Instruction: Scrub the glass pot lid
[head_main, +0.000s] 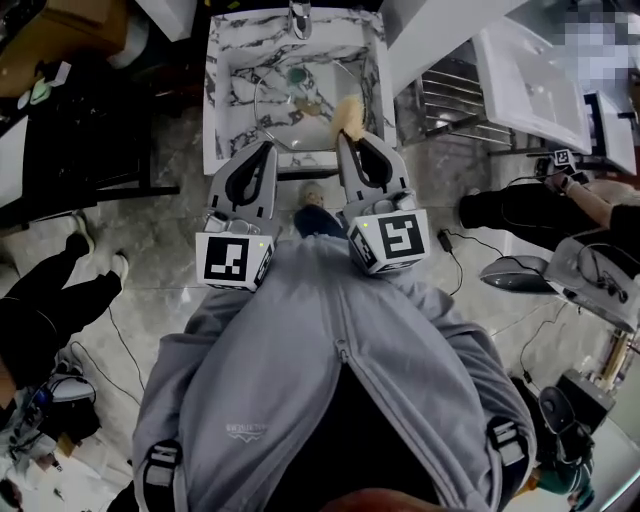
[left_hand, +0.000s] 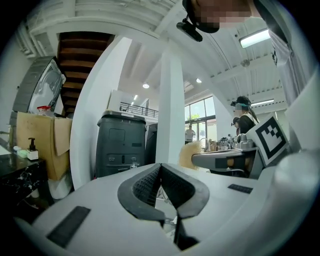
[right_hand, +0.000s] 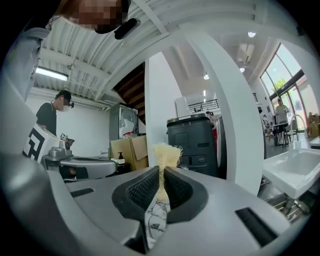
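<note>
The left gripper (head_main: 266, 150) has its jaws pressed together, empty. The right gripper (head_main: 344, 140) pinches a pale fibrous scrubber (right_hand: 165, 152) over the marbled sink (head_main: 216, 95), where the glass pot lid (head_main: 290, 105) lies.

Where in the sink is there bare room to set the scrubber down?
The glass lid fills most of the sink. Bare marble: strip between lid and left wall, back corners beside the faucet. Near edge crowded: left gripper, right gripper with scrubber.

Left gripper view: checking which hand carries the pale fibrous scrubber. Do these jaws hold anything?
No, the left gripper has its black ribbed jaws pressed together with nothing between them.
</note>
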